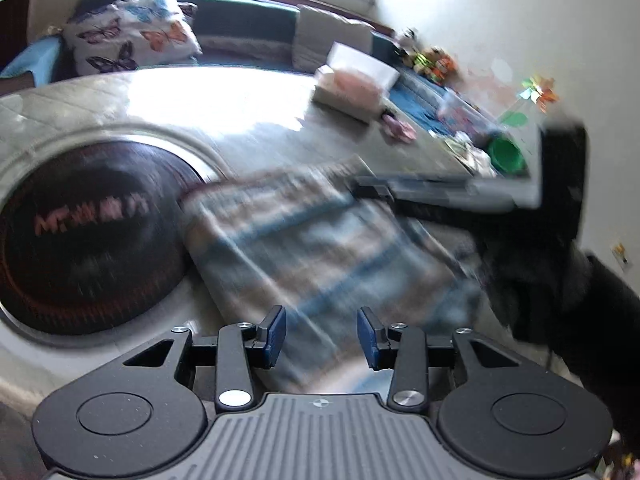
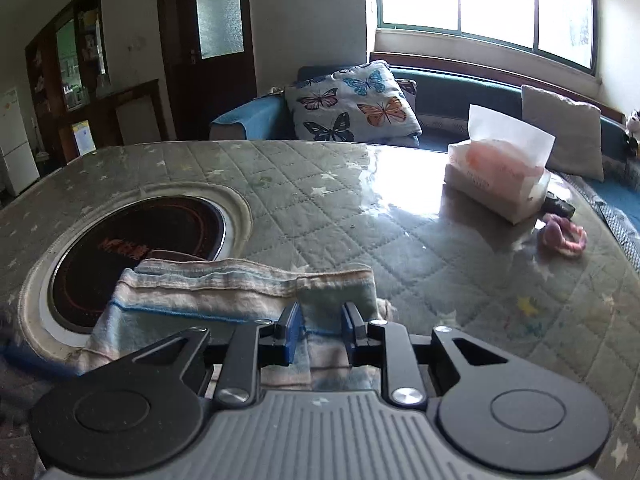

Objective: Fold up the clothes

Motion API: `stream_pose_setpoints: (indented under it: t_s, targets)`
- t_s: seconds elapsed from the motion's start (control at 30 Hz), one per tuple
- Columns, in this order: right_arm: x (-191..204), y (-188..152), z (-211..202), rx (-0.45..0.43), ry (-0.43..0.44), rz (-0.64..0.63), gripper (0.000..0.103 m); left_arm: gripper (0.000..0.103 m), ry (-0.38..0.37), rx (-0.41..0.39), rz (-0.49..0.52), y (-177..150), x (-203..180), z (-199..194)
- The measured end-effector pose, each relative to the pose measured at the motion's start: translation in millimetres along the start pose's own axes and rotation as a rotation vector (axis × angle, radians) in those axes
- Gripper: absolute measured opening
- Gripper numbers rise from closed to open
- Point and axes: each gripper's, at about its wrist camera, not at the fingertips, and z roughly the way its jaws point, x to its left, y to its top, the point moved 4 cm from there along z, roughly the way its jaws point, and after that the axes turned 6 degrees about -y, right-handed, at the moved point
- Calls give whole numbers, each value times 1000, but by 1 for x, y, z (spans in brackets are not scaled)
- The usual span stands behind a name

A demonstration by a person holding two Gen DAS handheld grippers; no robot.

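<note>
The quilted table (image 2: pixel 320 184) carries the striped cloth (image 2: pixel 224 288), lying half over the dark round hob (handy for folding flat, I'd guess). It looks faded, blue-and-cream, already doubled. The right gripper (image 2: pixel 322 334) straddles its near edge, jaws slightly apart, while the left gripper (image 1: pixel 322 336) hovers spread and empty.

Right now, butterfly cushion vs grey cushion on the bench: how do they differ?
The butterfly cushion is pale with coloured butterflies; the grey cushion is plain. The butterfly cushion sits at the bench's left end, behind the table's far edge; the grey cushion leans further right, behind the tissue pack. Both rest under the window.
</note>
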Motion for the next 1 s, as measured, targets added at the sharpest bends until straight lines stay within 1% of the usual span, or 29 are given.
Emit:
stream_pose_setpoints:
  t_s: [0.07,0.13,0.27,0.37,0.47,0.57,0.67,0.77,0.8,0.93,1.0]
  targets:
    - [-2,1,7,13,-8,8,22,41,23,-20,-9,13,10,7]
    - [-5,-1,11,17,-10,21,22,41,55,-23,-23,21,22,15]
    - [-9,-3,12,18,-11,30,22,39,117,-1,-49,26,42,26]
    - [-12,-4,12,20,-7,33,21,38,135,-5,-65,28,49,24]
    - [-10,-3,11,20,-9,26,21,38,131,-41,-47,37,42,17]
    - [-8,1,10,14,-8,14,22,38,98,-51,-5,49,28,25]
    - [-8,2,13,17,-11,14,22,38,70,-37,24,59,17,43]
    - [-10,0,15,22,-5,25,22,33,46,-17,40,66,10,63]
    - [-11,0,15,22,-4,27,22,31,43,-12,41,69,8,69]
    - [-12,-3,16,22,2,33,22,32,54,7,24,73,13,86]
    - [-13,-3,16,21,4,38,22,32,57,8,25,74,13,88]
